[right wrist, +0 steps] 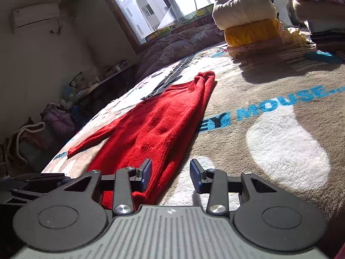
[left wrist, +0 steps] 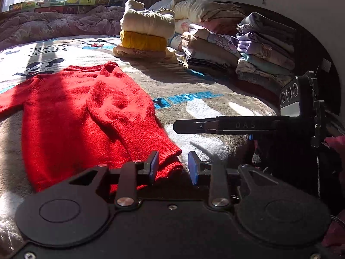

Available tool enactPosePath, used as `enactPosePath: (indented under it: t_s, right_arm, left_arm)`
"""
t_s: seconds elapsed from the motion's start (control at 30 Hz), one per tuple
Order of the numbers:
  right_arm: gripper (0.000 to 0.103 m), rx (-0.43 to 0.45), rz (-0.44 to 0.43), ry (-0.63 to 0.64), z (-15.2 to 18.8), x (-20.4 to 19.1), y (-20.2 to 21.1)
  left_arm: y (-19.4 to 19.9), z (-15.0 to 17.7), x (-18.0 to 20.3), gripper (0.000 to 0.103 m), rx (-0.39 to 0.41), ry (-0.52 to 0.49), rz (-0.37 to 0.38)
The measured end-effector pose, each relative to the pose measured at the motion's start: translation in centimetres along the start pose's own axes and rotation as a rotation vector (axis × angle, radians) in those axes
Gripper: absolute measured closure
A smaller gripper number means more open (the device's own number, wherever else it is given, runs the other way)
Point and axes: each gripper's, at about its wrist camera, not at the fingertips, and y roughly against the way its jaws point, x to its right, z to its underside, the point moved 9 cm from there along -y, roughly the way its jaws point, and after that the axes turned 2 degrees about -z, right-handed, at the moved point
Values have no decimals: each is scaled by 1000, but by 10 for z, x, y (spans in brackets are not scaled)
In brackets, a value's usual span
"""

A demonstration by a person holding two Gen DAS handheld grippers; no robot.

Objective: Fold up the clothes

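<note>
The left gripper [left wrist: 173,168] is seen with its jaws partly apart, the red sweater's [left wrist: 82,112] ribbed cuff lying between the blue pads without being clamped. The right gripper [right wrist: 170,176] is likewise partly open, the sweater's near hem lying under its left pad, nothing gripped. The sweater is spread flat on the printed blanket [left wrist: 194,82], one sleeve folded across the body. Only in the left view are the right gripper's black fingers, lettered "DAS", and the far-right piles of folded clothes [left wrist: 258,49] shown. Only in the right view are a wall air conditioner [right wrist: 35,17], the sweater's outstretched left sleeve and the blue lettering "EY MOUSE" shown. A cream-and-yellow stack [left wrist: 146,32] appears in both.
</note>
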Motion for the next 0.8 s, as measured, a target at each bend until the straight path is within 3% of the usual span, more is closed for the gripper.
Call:
enactPosePath:
  t_s: [0.13,0.3,0.47,0.57,0.67,0.77,0.8]
  right_arm:
    - [63,-2,-3,-3,1,-1,-1]
    - [63,21,-11,7,-4,-3,4]
    - [64,-6,-64,143,2,-31,-3]
    - [64,-96,-40,207,19,-35,-15]
    - [64,-190,-13,268,36,-37,-26]
    - [63,-171,-27,252,28,-42,-19]
    - [63,-146,-35,246,24,-44,-15]
  left_arm:
    - [-26,29,15,74,-108,-90,15]
    - [-7,17,20,74,-58,-110,41]
    - [5,16,-5,73,-104,-67,35]
    - [27,-1,-41,61,-36,68,-19]
    - [45,-14,-96,60,52,295,-112]
    - [57,-1,-156,59,77,552,-238]
    - [60,3,-166,59,80,613,-245]
